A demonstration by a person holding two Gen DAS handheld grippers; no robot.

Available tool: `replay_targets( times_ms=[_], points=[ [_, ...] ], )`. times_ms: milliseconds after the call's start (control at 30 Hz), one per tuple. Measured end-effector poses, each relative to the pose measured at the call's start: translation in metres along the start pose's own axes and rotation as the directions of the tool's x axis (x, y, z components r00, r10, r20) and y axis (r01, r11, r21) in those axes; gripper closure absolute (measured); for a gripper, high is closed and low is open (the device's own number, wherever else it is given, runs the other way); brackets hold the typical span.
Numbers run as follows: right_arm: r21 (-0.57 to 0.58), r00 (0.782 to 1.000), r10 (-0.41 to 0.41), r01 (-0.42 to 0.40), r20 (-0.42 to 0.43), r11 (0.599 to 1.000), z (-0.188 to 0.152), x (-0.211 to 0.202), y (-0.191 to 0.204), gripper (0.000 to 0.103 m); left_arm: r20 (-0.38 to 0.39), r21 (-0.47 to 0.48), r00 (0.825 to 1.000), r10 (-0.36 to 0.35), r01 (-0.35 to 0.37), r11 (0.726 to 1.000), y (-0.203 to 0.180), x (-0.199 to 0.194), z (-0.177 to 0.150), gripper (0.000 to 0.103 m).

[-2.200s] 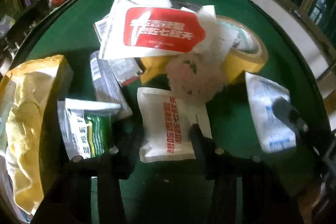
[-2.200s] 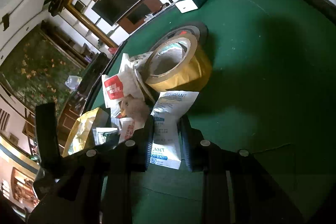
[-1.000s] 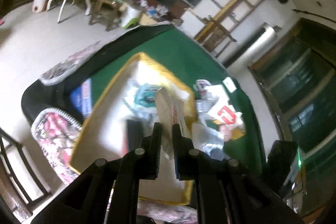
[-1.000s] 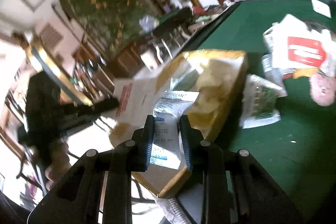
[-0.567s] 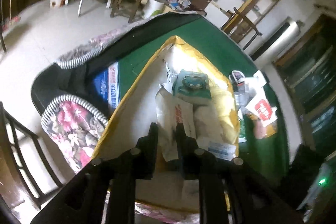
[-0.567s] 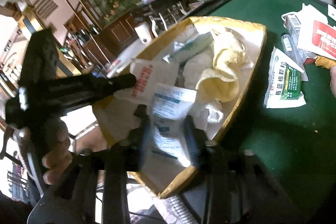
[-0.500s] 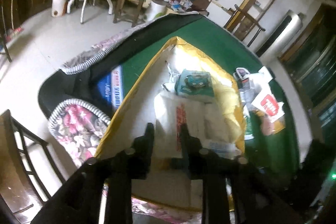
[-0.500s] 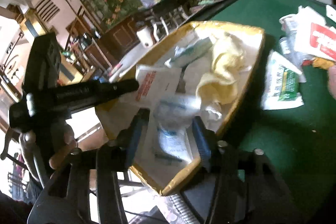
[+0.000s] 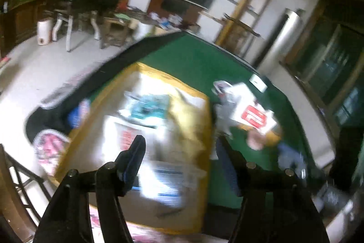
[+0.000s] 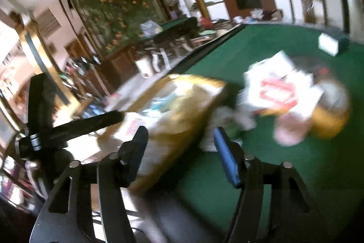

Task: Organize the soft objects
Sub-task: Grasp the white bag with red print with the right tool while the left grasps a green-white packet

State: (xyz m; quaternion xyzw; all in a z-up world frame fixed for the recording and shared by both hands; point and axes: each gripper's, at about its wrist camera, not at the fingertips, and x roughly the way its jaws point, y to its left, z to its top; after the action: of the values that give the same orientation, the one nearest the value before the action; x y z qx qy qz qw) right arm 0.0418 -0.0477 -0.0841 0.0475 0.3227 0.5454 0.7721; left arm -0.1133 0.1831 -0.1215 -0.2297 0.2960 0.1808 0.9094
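Soft packets: two white sachets, one red-printed point(image 9: 127, 136) and one blue-printed point(image 9: 168, 177), lie blurred inside the yellow-rimmed box point(image 9: 202, 120).
Box: sits at the edge of the green counter point(image 9: 182, 60).
Left gripper point(image 9: 179, 149): fingers spread, just been opening, nothing between them, above the box.
Right gripper point(image 10: 179, 138): fingers released wide, just been opening, empty.
Remaining pile: red-labelled white packet point(image 10: 279, 90) and pink puff point(image 10: 286, 131) on the counter beside the box.

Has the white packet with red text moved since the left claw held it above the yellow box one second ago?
Yes. The white packet now lies down inside the yellow box. The left claw, its jaws just opened, holds nothing.
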Motion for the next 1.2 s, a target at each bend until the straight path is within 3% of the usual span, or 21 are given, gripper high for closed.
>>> replay_targets(
  times_ms=[133, 333, 500, 533, 600, 733, 833, 933, 1000, 1133, 1200],
  points=[
    [-0.065, 0.987, -0.138, 0.133, -0.078, 0.989, 0.028, 0.011, -0.035, 0.038, -0.043, 0.016, 0.996, -0.078, 0.078, 0.997, -0.017, 0.015, -0.002, 0.038],
    [-0.153, 0.94, -0.32, 0.302, -0.114, 0.941, 0.071, 0.065, -0.068, 0.038, -0.102, 0.067, 0.991, -0.084, 0.091, 0.994, -0.038, 0.03, -0.012, 0.039],
    [-0.217, 0.919, -0.339, 0.296, -0.199, 0.93, 0.069, 0.103, -0.091, 0.038, -0.126, 0.088, 0.989, -0.077, 0.088, 0.992, -0.042, 0.03, -0.019, 0.039],
    [-0.229, 0.913, -0.349, 0.301, -0.211, 0.926, 0.061, 0.107, -0.093, 0.044, -0.132, 0.089, 0.988, -0.079, 0.092, 0.992, -0.045, 0.03, -0.02, 0.039],
    [-0.239, 0.898, -0.394, 0.346, -0.194, 0.907, 0.054, 0.107, -0.093, 0.064, -0.136, 0.091, 0.987, -0.082, 0.095, 0.991, -0.048, 0.03, -0.02, 0.039],
    [-0.118, 0.923, -0.352, 0.337, -0.156, 0.934, 0.053, 0.071, -0.092, 0.089, -0.158, 0.125, 0.984, -0.076, 0.096, 0.988, -0.064, 0.037, -0.022, 0.039],
    [-0.008, 0.958, -0.275, 0.275, -0.075, 0.961, 0.049, 0.035, -0.088, 0.089, -0.183, 0.176, 0.981, -0.072, 0.104, 0.979, -0.082, 0.046, -0.024, 0.038],
    [0.077, 0.978, -0.206, 0.202, 0.041, 0.976, 0.041, 0.012, -0.098, 0.09, -0.217, 0.238, 0.974, -0.056, 0.109, 0.965, -0.103, 0.063, -0.025, 0.039],
    [0.126, 0.977, -0.182, 0.167, 0.115, 0.978, 0.036, 0.002, -0.108, 0.09, -0.249, 0.28, 0.968, -0.038, 0.11, 0.954, -0.116, 0.079, -0.026, 0.039],
    [0.211, 0.975, -0.167, 0.135, 0.144, 0.968, 0.036, -0.003, -0.119, 0.09, -0.306, 0.314, 0.951, 0.051, 0.05, 0.948, -0.131, 0.123, -0.023, 0.04],
    [0.24, 0.975, -0.177, 0.141, 0.136, 0.961, 0.037, 0.0, -0.128, 0.09, -0.338, 0.325, 0.934, 0.119, -0.003, 0.946, -0.134, 0.145, -0.021, 0.048]
  ],
)
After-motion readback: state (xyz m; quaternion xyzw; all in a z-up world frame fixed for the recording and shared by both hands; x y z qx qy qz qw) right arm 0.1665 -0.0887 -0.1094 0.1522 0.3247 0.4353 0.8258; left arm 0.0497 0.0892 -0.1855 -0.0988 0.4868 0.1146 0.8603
